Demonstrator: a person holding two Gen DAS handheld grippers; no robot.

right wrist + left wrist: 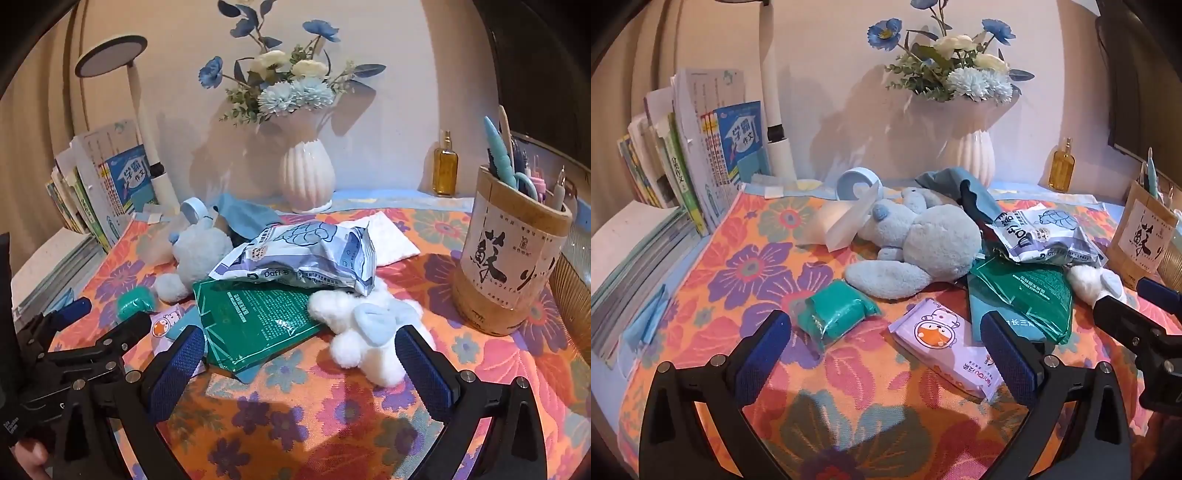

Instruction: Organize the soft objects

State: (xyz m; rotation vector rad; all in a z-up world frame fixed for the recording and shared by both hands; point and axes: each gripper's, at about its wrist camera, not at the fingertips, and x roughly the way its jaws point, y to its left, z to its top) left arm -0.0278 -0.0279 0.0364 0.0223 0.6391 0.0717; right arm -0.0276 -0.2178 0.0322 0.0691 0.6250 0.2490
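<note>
A pale blue plush toy point(916, 251) lies on its side in the middle of the flowered cloth point(746, 258). In front of it are a teal wrapped pack point(834, 317) and a lilac tissue pack point(945, 350). My left gripper point(886, 354) hovers open just short of these two, nothing between its fingers. To the right a green pouch point(255, 325) lies under a crumpled blue-white bag point(299, 258). A white plush with blue ears point(365, 332) rests beside them. My right gripper point(303, 369) stands open right before it, holding nothing. A blue cloth point(960, 184) lies behind the toys.
Books point(701, 155) lean at the back left beside a lamp post point(775, 122). A white vase of flowers point(306, 177) and an amber bottle point(445, 166) stand by the wall. A wooden pen holder point(513, 258) stands at the right. A tape roll point(857, 184) lies near the books.
</note>
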